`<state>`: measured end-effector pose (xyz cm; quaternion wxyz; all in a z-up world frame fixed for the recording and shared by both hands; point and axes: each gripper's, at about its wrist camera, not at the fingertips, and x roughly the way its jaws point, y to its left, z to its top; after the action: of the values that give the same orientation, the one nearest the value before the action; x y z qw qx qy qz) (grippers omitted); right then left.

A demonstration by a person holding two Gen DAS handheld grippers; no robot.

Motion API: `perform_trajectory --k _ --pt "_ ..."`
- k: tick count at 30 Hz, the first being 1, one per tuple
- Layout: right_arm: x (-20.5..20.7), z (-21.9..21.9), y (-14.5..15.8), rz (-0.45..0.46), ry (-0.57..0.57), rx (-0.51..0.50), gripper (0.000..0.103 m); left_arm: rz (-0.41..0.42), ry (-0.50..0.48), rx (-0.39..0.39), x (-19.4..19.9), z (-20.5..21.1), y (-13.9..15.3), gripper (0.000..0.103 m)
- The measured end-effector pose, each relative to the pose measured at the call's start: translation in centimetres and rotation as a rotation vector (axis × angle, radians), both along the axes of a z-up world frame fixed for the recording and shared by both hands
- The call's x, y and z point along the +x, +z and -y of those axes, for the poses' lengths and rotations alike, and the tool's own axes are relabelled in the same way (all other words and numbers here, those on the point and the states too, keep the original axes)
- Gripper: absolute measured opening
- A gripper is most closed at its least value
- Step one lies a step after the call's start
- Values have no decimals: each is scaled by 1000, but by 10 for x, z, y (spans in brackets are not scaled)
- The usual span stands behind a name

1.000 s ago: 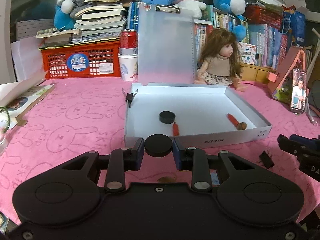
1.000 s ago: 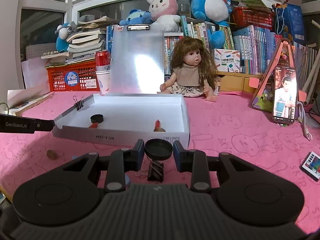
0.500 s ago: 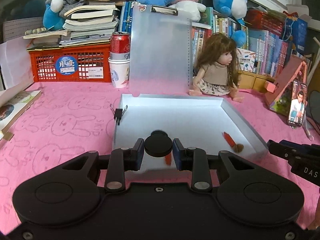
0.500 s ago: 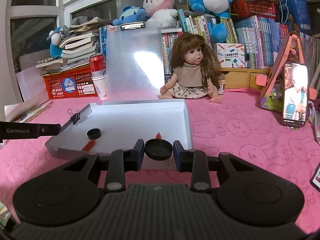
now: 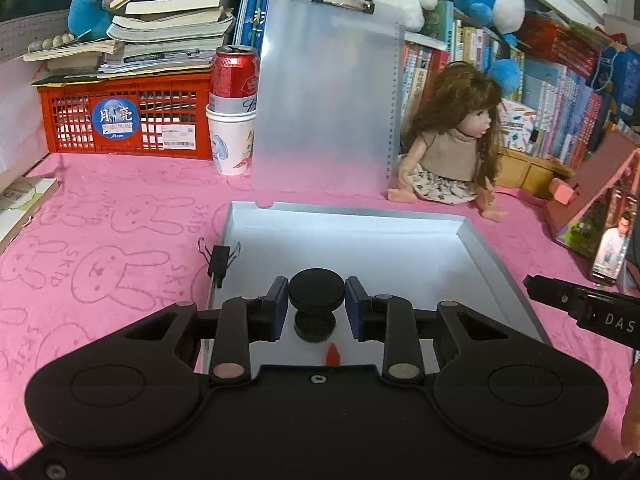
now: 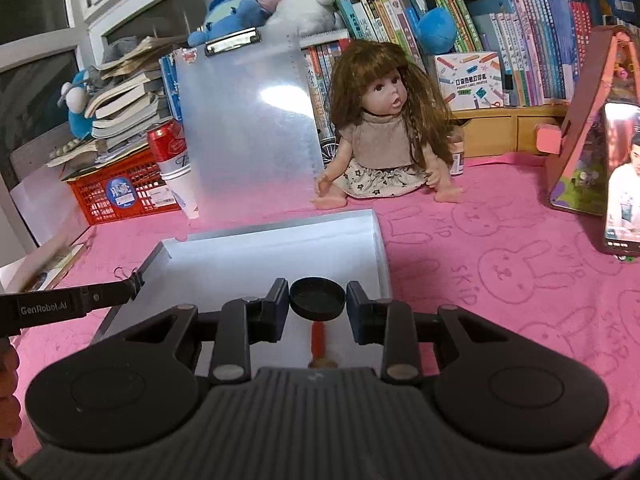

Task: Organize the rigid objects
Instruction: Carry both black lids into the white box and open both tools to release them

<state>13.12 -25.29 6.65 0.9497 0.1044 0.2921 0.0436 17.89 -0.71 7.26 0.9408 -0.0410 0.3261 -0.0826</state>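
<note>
A shallow white box (image 5: 492, 264) lies open on the pink cloth; it also shows in the right wrist view (image 6: 382, 256). My left gripper (image 5: 317, 298) is shut on a black round cap (image 5: 317, 291) and holds it above the box's near left part. Below it a second black cap (image 5: 314, 326) and a red piece (image 5: 333, 356) lie in the box. My right gripper (image 6: 318, 300) is shut on another black cap (image 6: 318, 298), held above the box's near right part, over a red pen-like piece (image 6: 319, 338).
A black binder clip (image 5: 219, 258) sits on the box's left wall. A frosted clipboard (image 5: 326, 92), a doll (image 5: 452, 148), a red basket (image 5: 128, 120), a can in a paper cup (image 5: 232, 120) and a phone on a stand (image 6: 622, 176) stand behind and beside the box.
Both grippers have moved forward with their caps, from in front of the box to over its inside. The box and its contents have not moved.
</note>
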Motion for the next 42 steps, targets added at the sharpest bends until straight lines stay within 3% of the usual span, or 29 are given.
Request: perform_trajectory --k 19,42 --pt "25 -7 -32 -125 -20 -68 36 -107 12 50 -1 -11 -50 29" --pt "29 -9 -49 -167 -7 -65 36 -125 8 68 0 -8 -62 29"
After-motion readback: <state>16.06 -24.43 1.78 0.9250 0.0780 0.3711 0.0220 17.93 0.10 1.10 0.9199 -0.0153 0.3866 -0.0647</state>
